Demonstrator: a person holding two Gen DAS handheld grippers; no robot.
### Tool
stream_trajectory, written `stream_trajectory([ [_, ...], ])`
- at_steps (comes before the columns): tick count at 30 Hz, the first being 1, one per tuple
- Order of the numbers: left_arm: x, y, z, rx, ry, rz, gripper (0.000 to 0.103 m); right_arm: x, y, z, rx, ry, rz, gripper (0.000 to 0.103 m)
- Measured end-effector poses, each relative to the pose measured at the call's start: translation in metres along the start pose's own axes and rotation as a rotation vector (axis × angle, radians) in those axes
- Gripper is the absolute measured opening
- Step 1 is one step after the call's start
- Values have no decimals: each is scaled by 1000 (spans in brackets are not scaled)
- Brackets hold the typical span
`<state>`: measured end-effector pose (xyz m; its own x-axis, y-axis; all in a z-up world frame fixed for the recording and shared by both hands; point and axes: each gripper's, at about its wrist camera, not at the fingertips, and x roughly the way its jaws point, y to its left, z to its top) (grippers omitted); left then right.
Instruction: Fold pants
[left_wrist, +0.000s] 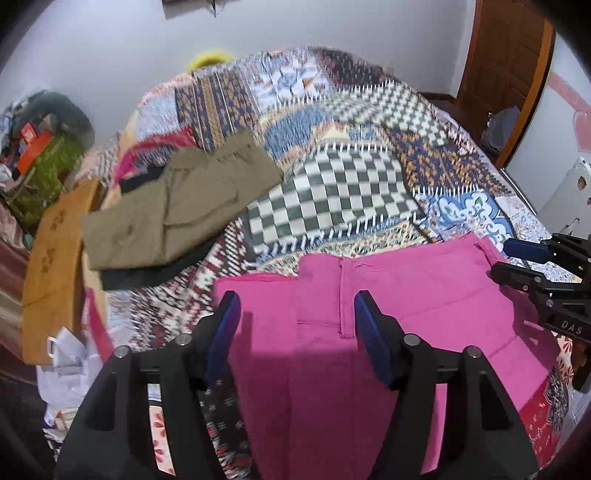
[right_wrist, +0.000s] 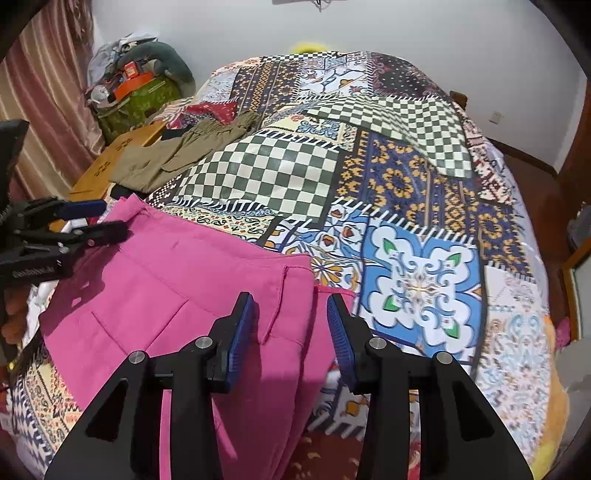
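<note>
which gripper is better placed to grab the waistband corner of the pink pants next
Right. The right gripper straddles the pink pants at the waistband corner, jaws apart. The left gripper hangs over the fly seam, away from any corner.

- The pink pants (left_wrist: 406, 295) are laid out flat on the bed, bright magenta, smooth woven fabric, pretty much wrinkle-free.
- The waistband end is pointed toward the far side, with the legs trailing back toward the near edge.
- A stitched fly seam can be seen running down the middle, plus a slanted pocket line on one side.
- In the right wrist view the pink pants (right_wrist: 177, 280) are spread across the near-left part of the bed.
</note>
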<state>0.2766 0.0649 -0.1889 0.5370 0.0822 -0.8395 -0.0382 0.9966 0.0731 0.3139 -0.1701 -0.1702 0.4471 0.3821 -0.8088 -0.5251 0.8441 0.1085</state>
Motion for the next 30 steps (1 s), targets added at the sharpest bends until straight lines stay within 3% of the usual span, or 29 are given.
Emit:
stream_trajectory([
  [3,-18,6,-1,4,-32,9,77,-19,1,-1,-8,-11,-2,39],
  [7,-32,16,-13,-10,-55,-3,90,-36,2,-7,1,-28,12,62],
  [9,-30,21,-21,-28,-36,-13,92,-41,3,-13,16,-43,20,67],
  [14,1,30,-45,-79,138,-82,92,-37,5,-32,60,-15,21,71],
  [22,21,30,-49,-160,163,-193,93,-13,-8,-47,164,38,108,71],
  [24,22,32,-47,-174,153,-214,87,-10,-8,-43,167,40,110,71],
  [27,22,32,-43,-196,145,-267,67,-4,-6,-39,159,34,118,68],
  [30,18,23,-37,-161,143,-269,51,0,-7,-34,176,34,163,52],
])
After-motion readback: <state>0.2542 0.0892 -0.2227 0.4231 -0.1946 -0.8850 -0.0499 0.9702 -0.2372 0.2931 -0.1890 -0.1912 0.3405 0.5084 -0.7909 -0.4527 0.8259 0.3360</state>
